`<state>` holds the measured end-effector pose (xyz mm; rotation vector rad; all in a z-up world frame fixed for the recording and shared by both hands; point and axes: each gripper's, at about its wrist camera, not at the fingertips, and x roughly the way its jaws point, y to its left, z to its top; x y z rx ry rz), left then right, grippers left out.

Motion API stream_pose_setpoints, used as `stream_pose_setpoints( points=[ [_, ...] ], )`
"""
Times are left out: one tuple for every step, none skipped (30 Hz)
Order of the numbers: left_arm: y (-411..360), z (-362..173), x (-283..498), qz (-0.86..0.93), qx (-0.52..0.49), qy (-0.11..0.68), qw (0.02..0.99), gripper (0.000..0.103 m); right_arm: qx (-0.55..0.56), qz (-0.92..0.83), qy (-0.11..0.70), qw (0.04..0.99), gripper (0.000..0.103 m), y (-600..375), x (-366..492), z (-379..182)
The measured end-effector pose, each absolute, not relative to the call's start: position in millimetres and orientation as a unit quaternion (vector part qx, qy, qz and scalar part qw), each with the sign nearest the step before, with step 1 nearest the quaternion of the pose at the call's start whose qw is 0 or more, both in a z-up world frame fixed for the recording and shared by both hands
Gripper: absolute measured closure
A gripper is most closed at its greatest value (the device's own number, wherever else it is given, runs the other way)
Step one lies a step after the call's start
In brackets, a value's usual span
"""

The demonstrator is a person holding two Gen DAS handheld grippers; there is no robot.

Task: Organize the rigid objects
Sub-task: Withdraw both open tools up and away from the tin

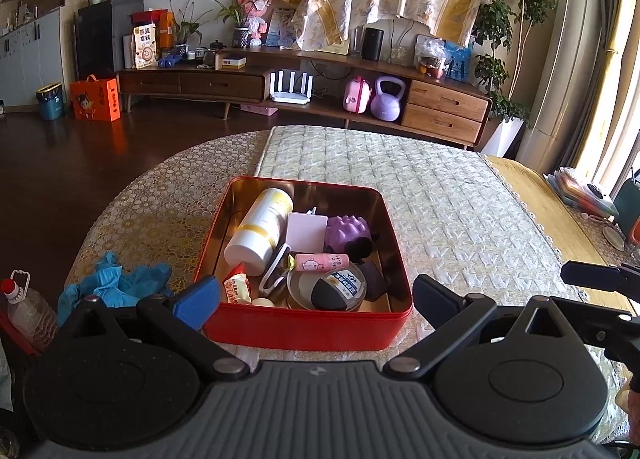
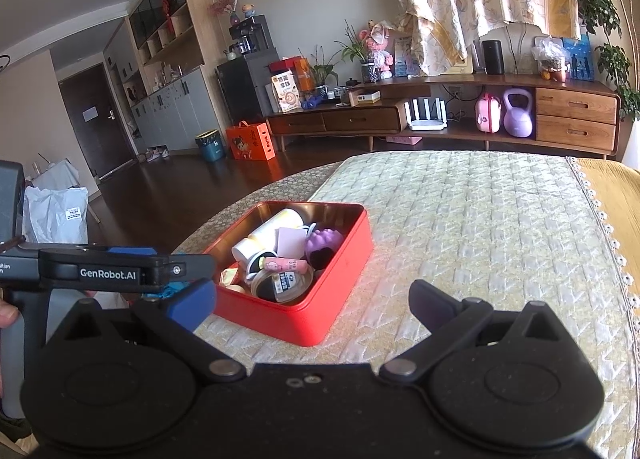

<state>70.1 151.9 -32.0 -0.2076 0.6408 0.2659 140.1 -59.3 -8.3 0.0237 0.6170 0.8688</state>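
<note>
A red tin box (image 1: pixel 308 329) (image 2: pixel 332 299) stands on the quilted table cover, filled with small items: a white and yellow bottle (image 1: pixel 260 225) (image 2: pixel 266 237), a pale pink card box (image 1: pixel 306 229), a purple knobbly ball (image 1: pixel 346 231) (image 2: pixel 324 241), a pink tube (image 1: pixel 320 262) and a round clear tub (image 1: pixel 326 291) (image 2: pixel 282 285). My left gripper (image 1: pixel 316 295) hangs open just in front of the box with nothing between its fingers. My right gripper (image 2: pixel 314 305) is open too, to the right of the box and empty.
Crumpled blue gloves (image 1: pixel 116 279) lie left of the box. A plastic bottle (image 1: pixel 28 311) stands at the table's left edge. The quilted cover (image 2: pixel 480 239) stretches right and back. The other gripper (image 2: pixel 100 269) shows at the left. A wooden sideboard (image 1: pixel 300 83) lines the far wall.
</note>
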Motion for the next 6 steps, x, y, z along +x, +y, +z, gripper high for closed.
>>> stream_pose_setpoints(
  points=[
    [151.6,-32.3,70.4,0.131,-0.101,0.314,0.935,0.0,0.012,0.413,0.295,0.862,0.0,-59.4,140.0,-8.7],
    [151.9,-32.5,70.5,0.133,-0.102,0.315,0.934,0.0,0.012,0.412,0.295,0.862,0.0,-60.3,140.8,-8.8],
    [152.0,-32.7,70.8,0.132,-0.103,0.315,0.934,0.0,0.012,0.41,0.296,0.863,0.0,-60.7,141.0,-9.1],
    [152.2,-32.9,71.5,0.13,-0.105,0.316,0.934,0.0,0.013,0.41,0.296,0.863,0.0,-61.3,141.1,-9.3],
    [152.6,-33.1,72.1,0.13,-0.106,0.317,0.934,0.0,0.015,0.409,0.297,0.863,0.0,-62.7,141.5,-9.8],
    [152.2,-33.5,72.3,0.128,-0.106,0.318,0.933,0.0,0.016,0.408,0.297,0.863,0.0,-63.4,141.8,-9.9]
  ],
)
